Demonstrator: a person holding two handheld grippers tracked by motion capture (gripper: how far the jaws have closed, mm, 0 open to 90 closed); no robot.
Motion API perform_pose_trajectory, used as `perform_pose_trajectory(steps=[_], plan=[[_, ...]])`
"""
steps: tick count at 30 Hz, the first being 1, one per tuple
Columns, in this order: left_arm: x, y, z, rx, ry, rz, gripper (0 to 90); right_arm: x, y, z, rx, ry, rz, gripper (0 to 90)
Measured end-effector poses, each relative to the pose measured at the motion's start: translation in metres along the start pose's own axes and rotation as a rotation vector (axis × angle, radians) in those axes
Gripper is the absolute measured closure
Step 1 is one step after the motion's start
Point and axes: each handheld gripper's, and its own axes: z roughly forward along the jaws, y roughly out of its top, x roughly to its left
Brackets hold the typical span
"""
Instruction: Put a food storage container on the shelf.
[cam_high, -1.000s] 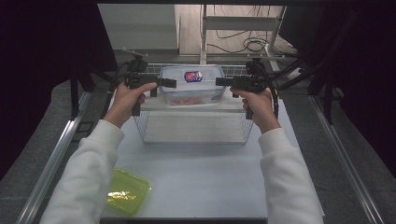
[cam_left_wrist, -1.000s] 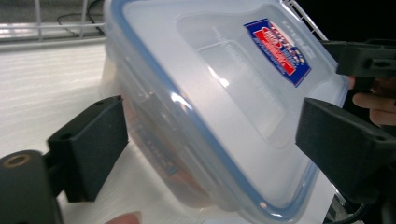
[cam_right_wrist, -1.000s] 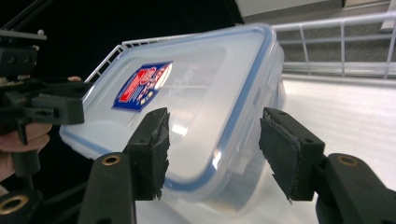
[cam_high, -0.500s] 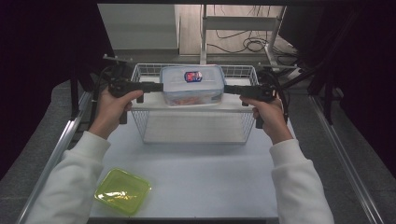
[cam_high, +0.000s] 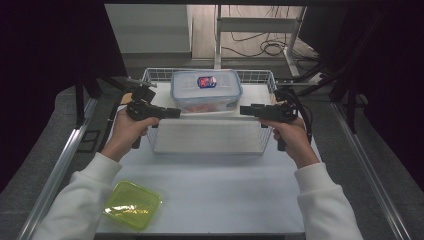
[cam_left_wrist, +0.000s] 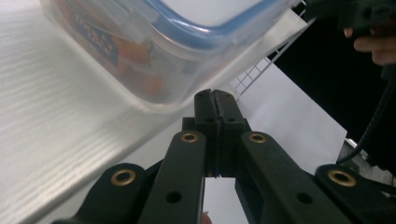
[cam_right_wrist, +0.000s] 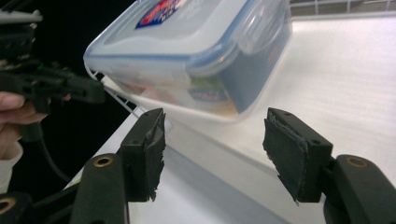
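Nearest, a green lid (cam_high: 132, 204) is seen on the white desk (cam_high: 225, 190). Farther, the left claw (cam_high: 176, 113), just closed with nothing between its jaws, and the right claw (cam_high: 243, 110), held apart and empty, are placed beside the clear container (cam_high: 206, 90), which rests in the wire basket (cam_high: 210, 142).

The clear food container (cam_high: 206, 91) carries a red and blue brand sticker on its lid (cam_right_wrist: 158, 11), and a printed label on its side wall (cam_right_wrist: 205, 95), but the lettering on both is too blurred to read.
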Motion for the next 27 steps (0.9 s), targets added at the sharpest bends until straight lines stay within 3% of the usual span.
perform_pose_trajectory(steps=[8,17,25,27], plan=[[0.011,0.004,0.003,-0.014,-0.003,-0.037,90.0,0.0,-0.012,0.0,0.024,0.025,-0.027,38.6],[0.007,-0.001,0.003,-0.008,-0.014,-0.021,90.0,0.003,-0.027,-0.005,0.031,0.052,-0.048,38.4],[0.0,-0.019,-0.007,-0.009,-0.019,0.002,90.0,0.002,-0.052,-0.011,0.037,0.079,-0.067,38.4],[-0.004,-0.032,-0.01,-0.008,-0.025,0.01,90.0,-0.001,-0.064,-0.012,0.044,0.083,-0.067,38.3]])
